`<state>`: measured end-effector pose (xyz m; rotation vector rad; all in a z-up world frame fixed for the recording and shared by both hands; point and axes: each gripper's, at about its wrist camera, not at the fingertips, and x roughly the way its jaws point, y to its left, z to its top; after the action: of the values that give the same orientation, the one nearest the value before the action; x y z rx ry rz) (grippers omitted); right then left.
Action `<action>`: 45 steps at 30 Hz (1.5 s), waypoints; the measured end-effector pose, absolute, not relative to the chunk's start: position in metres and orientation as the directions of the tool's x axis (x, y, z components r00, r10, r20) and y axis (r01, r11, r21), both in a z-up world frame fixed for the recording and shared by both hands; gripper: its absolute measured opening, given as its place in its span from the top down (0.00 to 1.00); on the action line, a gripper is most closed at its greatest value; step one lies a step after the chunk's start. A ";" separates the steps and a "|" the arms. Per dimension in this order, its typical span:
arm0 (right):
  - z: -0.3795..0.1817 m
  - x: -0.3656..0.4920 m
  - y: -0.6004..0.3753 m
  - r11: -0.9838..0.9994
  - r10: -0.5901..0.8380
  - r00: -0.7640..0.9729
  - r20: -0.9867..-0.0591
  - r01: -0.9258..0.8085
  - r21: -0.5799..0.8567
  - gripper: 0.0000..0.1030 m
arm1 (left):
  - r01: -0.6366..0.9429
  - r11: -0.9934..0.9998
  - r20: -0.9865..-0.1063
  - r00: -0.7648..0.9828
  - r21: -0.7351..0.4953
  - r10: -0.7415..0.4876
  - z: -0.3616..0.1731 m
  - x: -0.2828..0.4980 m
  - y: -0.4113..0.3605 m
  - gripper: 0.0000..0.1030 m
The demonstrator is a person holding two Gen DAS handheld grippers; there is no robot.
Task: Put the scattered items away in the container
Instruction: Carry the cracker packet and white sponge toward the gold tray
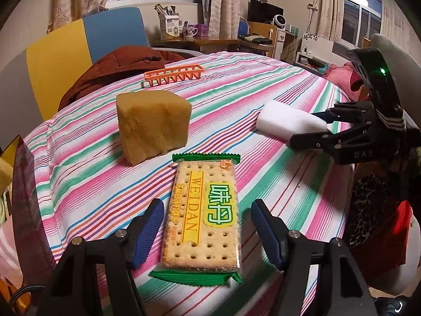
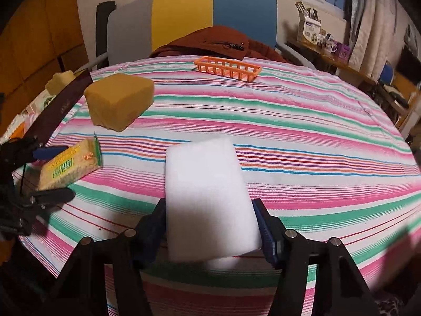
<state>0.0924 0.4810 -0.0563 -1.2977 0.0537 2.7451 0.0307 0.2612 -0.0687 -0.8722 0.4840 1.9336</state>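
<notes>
A cracker packet [image 1: 202, 213] lies on the striped tablecloth between the open fingers of my left gripper [image 1: 208, 234]; the pads stand apart from it on both sides. It also shows in the right wrist view [image 2: 69, 167], with the left gripper [image 2: 52, 173] around it. My right gripper [image 2: 210, 234] is shut on a white foam block [image 2: 208, 194], seen from the left wrist view [image 1: 289, 121] with the right gripper [image 1: 313, 126]. A yellow sponge cube [image 1: 154, 125] [image 2: 119, 100] stands on the cloth. An orange plastic basket [image 1: 175, 75] [image 2: 229, 68] sits at the far edge.
A dark box [image 2: 58, 110] with items inside stands at the table's left edge, its wall also in the left wrist view [image 1: 25, 189]. A brown jacket [image 1: 118, 63] lies on a chair [image 2: 184, 13] behind the table. The table's rim curves close on the right.
</notes>
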 end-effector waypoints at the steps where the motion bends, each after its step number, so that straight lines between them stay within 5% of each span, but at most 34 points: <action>1: -0.056 0.093 0.480 -0.993 0.087 -0.630 -0.772 -0.114 -0.019 0.40 | -0.871 -0.490 -0.744 -0.314 -0.020 0.589 -0.069 0.029 0.262 0.33; 6: -0.056 0.096 0.478 -0.989 0.089 -0.639 -0.764 -0.151 0.011 0.40 | -0.867 -0.498 -0.744 -0.330 -0.005 0.581 -0.068 0.030 0.264 0.52; 27: -0.046 0.097 0.437 -0.974 -0.003 -0.683 -0.730 -0.164 0.157 0.40 | -0.801 -0.596 -0.659 -0.422 -0.050 0.623 -0.048 0.052 0.223 0.53; 45: 0.017 -0.008 0.287 -0.953 -0.294 -0.696 -0.656 0.164 0.253 0.40 | -0.589 -0.807 -0.601 -0.633 -0.036 0.488 0.029 -0.029 0.077 0.53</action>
<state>-0.0082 0.2869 0.0171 -1.2634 0.2998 3.1334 -0.0289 0.0772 0.0289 -0.8146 0.2175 2.3893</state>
